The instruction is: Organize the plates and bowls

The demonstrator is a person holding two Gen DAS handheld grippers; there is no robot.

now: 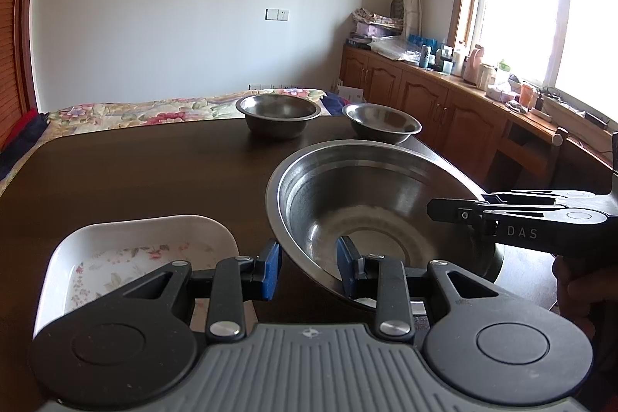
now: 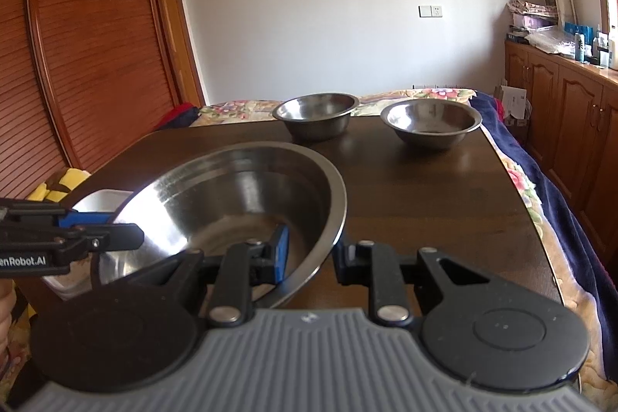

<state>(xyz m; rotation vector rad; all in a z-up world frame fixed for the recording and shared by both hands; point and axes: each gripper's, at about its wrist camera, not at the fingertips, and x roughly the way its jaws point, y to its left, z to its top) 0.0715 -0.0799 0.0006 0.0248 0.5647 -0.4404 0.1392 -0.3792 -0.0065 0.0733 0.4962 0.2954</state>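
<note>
Big bowl (image 1: 370, 219) tilted, near table (image 1: 135, 180) edge, rim straddled by both your grippers. Left gripper (image 1: 307, 271) at bowl's 7 o'clock, jaws apart around rim, not pinching. Right gripper (image 2: 311, 259) at 5 o'clock, likewise agape over rim. White dish (image 1: 127, 257) just beside bowl at 9. Two small bowls (image 2: 314, 114) (image 2: 430, 122) at 12, well apart. Both hands equally near; close both before lifting.

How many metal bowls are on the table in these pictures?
3. The large bowl is nearest, with both claws at its rim. The two small bowls stand at the table's far edge, one left, one right. None seems hidden.
</note>
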